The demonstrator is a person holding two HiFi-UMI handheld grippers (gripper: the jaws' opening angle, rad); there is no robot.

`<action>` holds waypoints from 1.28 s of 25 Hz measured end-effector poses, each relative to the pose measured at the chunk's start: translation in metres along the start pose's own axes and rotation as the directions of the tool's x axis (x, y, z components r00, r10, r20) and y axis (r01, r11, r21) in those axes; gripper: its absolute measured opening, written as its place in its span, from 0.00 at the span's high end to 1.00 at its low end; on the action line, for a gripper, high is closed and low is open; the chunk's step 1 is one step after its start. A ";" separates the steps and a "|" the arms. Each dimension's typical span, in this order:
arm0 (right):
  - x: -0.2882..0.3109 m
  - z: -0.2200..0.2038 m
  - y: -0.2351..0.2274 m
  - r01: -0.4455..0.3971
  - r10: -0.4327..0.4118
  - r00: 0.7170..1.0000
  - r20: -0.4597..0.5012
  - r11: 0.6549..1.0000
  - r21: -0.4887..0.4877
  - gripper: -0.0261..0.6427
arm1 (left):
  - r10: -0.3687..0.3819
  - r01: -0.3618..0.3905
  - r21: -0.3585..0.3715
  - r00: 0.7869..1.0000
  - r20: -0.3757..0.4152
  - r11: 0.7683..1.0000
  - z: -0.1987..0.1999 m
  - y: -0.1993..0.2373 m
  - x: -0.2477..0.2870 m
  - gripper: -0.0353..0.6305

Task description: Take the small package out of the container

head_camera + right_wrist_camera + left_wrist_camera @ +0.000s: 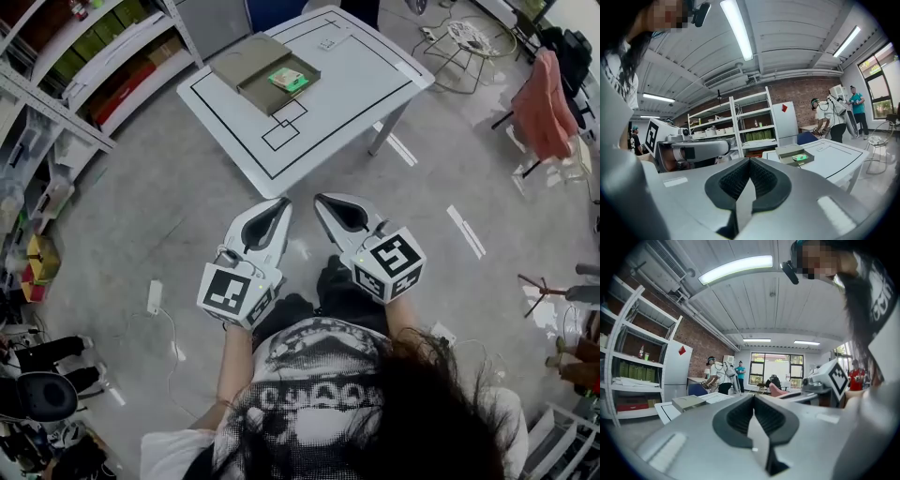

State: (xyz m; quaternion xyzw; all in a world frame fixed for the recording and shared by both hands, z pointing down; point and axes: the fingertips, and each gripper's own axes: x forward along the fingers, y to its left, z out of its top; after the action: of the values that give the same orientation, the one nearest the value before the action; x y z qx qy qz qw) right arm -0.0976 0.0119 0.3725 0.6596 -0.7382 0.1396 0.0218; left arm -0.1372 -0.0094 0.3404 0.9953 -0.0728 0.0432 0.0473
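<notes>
A flat olive container (265,67) lies open on the white table (347,75), with a small green package (288,79) in its tray. My left gripper (283,203) and right gripper (322,200) hang side by side in front of the person's body, over the floor and well short of the table. Both are shut with nothing between their pads. In the right gripper view, the container (794,154) and green package (800,157) show far ahead past the shut right gripper (750,161). Ahead of the shut left gripper (753,398), the left gripper view shows only the container's lid (688,402).
Metal shelves (84,66) with boxes line the left wall. A chair draped in pink cloth (547,103) and a wire stool (469,42) stand right of the table. A power strip and cable (156,298) lie on the floor. Several people (832,117) stand beyond the table.
</notes>
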 end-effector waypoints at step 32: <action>-0.007 0.006 -0.136 -0.215 0.215 0.976 -0.008 0.976 0.015 0.97 | 0.233 -0.233 0.002 0.971 -0.054 0.972 -0.003 -0.015 0.126 0.95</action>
State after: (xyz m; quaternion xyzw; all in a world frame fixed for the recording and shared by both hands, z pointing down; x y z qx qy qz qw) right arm 0.0378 0.0046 0.3898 0.5752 -0.8042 0.1497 0.0055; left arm -0.0105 -0.0119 0.3541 0.9782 -0.1881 0.0751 0.0461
